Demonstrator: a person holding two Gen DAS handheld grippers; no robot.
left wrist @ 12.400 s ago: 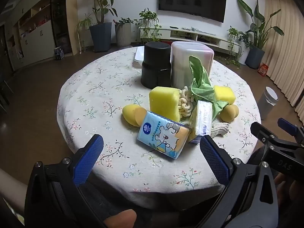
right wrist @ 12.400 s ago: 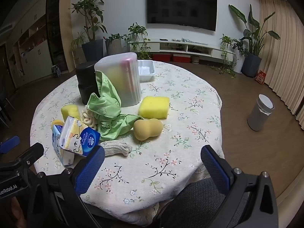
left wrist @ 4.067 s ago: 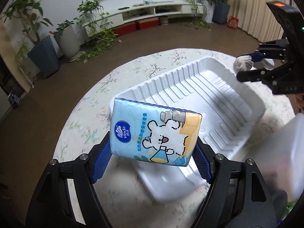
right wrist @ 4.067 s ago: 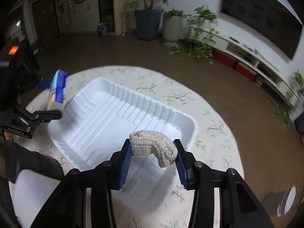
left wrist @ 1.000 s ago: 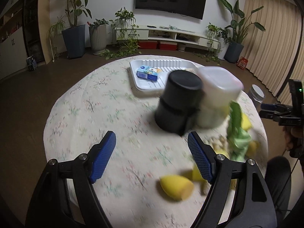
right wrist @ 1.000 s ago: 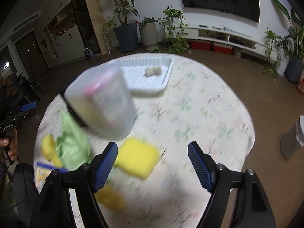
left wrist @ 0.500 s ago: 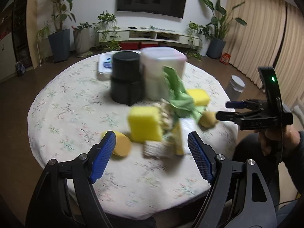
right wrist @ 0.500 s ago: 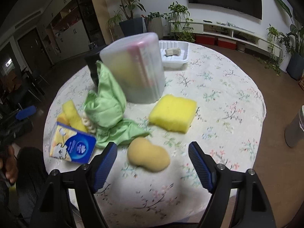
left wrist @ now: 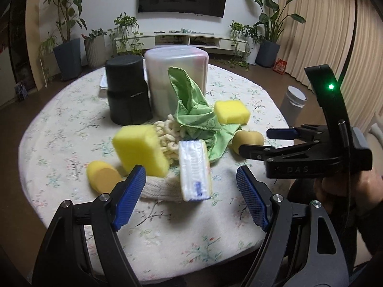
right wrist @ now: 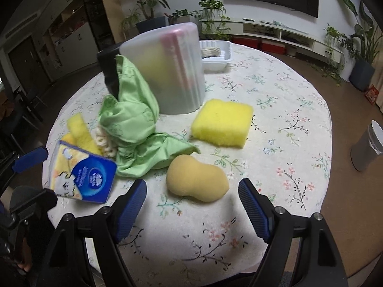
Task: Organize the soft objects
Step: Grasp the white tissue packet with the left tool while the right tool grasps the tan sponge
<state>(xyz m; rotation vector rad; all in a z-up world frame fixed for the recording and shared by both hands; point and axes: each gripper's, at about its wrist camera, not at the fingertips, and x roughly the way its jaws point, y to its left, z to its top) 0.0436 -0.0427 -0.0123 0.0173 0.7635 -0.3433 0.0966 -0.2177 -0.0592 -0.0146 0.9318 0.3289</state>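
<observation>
Both claws gape, empty: left gripper point(left wrist: 190, 195) before a tissue pack point(left wrist: 195, 170) standing on end; right gripper point(right wrist: 192, 205) before a tan, peanut-shaped sponge point(right wrist: 196, 179) lying near the table's point(right wrist: 287, 110) near edge.

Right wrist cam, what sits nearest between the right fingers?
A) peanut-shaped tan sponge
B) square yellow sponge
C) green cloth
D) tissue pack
A: the peanut-shaped tan sponge lies on the tablecloth just ahead of the open right gripper, with nothing held between the fingers.
</observation>
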